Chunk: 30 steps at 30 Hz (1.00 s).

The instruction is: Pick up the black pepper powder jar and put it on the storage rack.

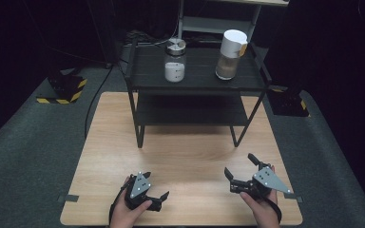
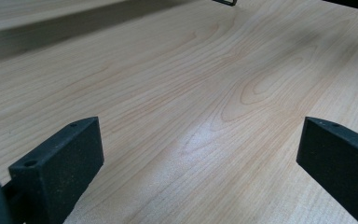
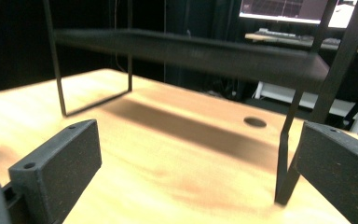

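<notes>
- At the near edge of the wooden desk [image 1: 185, 142], the left claw [image 1: 158, 190] is held low in the person's left hand [image 1: 126, 213], its jaws spread apart with nothing between them
- In the left gripper view the two black jaws stand wide, with bare wood grain between them
- To the right, the right claw [image 1: 240, 172] sits in the right hand [image 1: 261, 209], jaws likewise wide apart and empty, aimed toward the black rack [image 1: 197, 80]
- The rack stands on the far half of the desk, well apart from both claws; in the right gripper view its near leg [image 3: 286, 154] rises just inside the right jaw
- On the rack's top shelf stands a glass jar [image 1: 175, 61] with a metal lid and white contents, ahead of the left claw and far beyond it
- Beside the jar, apart from it, stands a white-topped container [image 1: 230, 54] with brownish contents, ahead of the right claw and equally far off
</notes>
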### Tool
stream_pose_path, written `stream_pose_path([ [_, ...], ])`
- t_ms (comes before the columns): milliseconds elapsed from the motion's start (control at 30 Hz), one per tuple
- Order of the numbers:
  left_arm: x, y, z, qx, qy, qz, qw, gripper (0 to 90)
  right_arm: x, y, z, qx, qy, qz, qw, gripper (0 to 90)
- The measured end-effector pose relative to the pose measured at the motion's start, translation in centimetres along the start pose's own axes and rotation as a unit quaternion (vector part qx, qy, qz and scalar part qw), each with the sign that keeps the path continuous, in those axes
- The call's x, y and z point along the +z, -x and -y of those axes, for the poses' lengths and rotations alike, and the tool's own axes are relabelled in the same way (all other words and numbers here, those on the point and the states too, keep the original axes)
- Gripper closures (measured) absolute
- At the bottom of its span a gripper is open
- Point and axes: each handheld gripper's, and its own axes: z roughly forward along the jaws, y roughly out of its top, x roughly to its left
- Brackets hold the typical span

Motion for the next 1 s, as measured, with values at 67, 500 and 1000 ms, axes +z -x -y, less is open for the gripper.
stream_pose_path([
  [67,0.0,0.0,0.0,0.0,0.0,0.001,1.0,0.7,-0.2,-0.2,0.8,0.001,-0.01,0.0,0.9999,0.0],
  [500,0.3,0.3,-0.4,0.013,-0.01,-0.001,0.9999,0.7,-0.4,0.3,1.8,-0.012,-0.1,-0.007,0.9949,0.3],
  [1000,0.6,1.0,-0.9,0.039,-0.024,-0.003,0.9989,0.7,0.2,1.3,1.9,-0.01,-0.141,-0.006,0.99,0.3],
])
